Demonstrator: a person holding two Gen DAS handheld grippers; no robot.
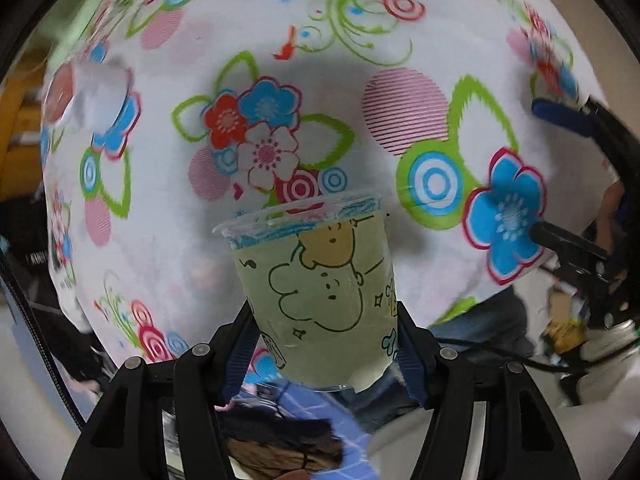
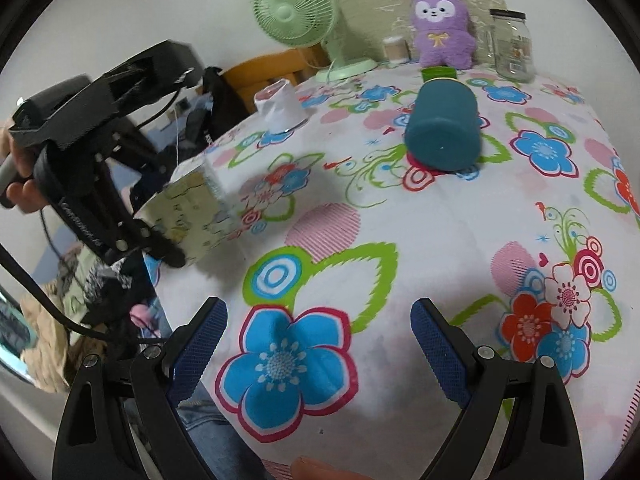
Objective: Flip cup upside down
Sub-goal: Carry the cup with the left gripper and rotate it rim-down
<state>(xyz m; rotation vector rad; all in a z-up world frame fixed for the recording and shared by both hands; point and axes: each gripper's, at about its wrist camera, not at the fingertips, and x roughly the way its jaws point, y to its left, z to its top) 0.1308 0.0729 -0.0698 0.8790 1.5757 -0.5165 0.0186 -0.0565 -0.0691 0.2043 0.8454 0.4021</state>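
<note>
A clear plastic cup (image 1: pixel 320 292) with a green cartoon print is held between the blue pads of my left gripper (image 1: pixel 326 344). Its rim points away from the camera toward the floral tablecloth (image 1: pixel 400 60). In the right wrist view the same cup (image 2: pixel 192 208) is in the air at the table's left edge, lying nearly on its side in the left gripper (image 2: pixel 132 220). My right gripper (image 2: pixel 318 344) is open and empty, low over the front of the table; its fingers also show at the right edge of the left wrist view (image 1: pixel 560 176).
A white paper cup (image 2: pixel 280 108) stands upside down at the back left. A teal cup (image 2: pixel 444 128) stands upside down mid-table. A green fan (image 2: pixel 304 16), a purple plush (image 2: pixel 440 28), a glass jar (image 2: pixel 512 44) and a small green cup (image 2: pixel 438 73) line the back edge.
</note>
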